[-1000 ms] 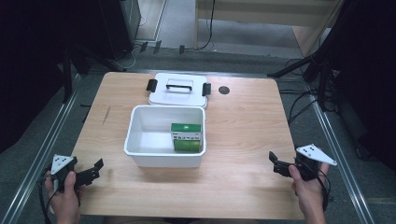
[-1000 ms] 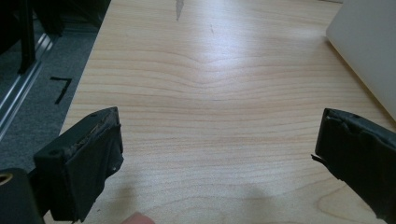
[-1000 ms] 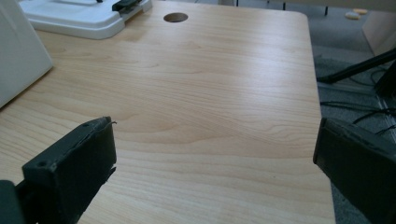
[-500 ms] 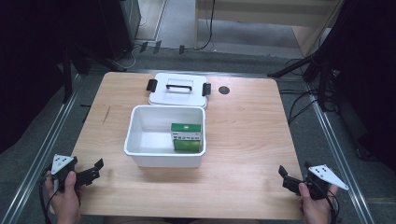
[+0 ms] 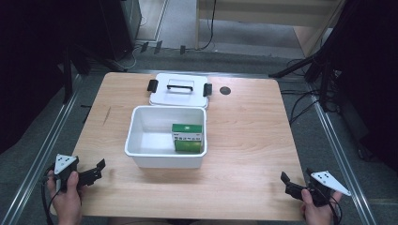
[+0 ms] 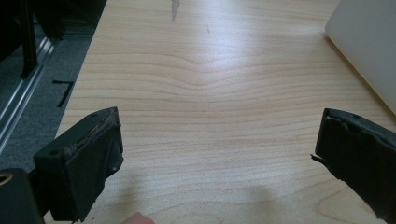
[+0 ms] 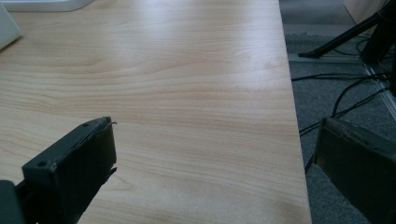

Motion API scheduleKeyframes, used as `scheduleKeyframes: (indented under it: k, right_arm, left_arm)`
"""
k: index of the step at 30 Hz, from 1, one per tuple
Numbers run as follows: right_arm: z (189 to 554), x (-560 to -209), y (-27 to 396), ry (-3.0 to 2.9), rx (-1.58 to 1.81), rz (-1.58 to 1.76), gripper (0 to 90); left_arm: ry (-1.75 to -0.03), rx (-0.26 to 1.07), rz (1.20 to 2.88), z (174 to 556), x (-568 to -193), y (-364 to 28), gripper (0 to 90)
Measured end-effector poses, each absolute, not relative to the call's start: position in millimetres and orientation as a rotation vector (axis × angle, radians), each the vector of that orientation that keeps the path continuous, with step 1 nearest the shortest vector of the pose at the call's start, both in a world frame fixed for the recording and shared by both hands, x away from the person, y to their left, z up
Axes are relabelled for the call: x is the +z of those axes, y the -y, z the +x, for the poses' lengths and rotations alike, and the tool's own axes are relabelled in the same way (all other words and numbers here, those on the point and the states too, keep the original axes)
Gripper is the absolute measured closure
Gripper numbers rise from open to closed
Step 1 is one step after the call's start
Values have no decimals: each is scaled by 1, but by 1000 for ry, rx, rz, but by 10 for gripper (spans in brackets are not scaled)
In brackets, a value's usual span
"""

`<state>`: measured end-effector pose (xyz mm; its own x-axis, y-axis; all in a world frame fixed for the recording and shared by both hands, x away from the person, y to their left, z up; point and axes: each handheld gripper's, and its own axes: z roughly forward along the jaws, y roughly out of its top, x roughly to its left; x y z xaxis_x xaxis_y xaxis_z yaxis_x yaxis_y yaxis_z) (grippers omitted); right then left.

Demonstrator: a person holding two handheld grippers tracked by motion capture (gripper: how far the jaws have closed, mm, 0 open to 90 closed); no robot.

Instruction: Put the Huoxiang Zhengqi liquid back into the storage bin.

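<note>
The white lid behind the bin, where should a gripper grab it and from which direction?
Take the white lid by its raised bar handle, coming straight down from above. The lid lies flat on the table, and the handle is probably the only part narrow enough for the jaws to close across.

This looks like a lab or recording studio rather than a home. A plain light-wood table (image 5: pixel 244 140) stands alone on grey carpet (image 5: pixel 234 42), flanked by metal floor rails (image 5: pixel 42 154) on both sides. Black stand legs (image 5: pixel 300 68) and loose cables (image 5: pixel 300 105) spread across the floor around it, and dark equipment lines the edges. The right gripper view shows the same cables (image 7: pixel 345 93) and a stand leg (image 7: pixel 341 44) beside the table edge.
</note>
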<state>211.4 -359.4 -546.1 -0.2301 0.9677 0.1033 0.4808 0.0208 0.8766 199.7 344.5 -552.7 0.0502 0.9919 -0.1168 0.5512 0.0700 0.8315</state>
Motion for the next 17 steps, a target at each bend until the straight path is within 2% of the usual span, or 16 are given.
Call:
scheduleKeyframes:
  k: [13,17]
  right_arm:
    - [217,-547,357,-1798,1103,1506,0]
    - [224,-548,352,-1834,995,1565,0]
  left_arm:
    - [-1601,747,1570,200,-553,-344,15]
    - [-1597,748,1565,200,-553,-344,15]
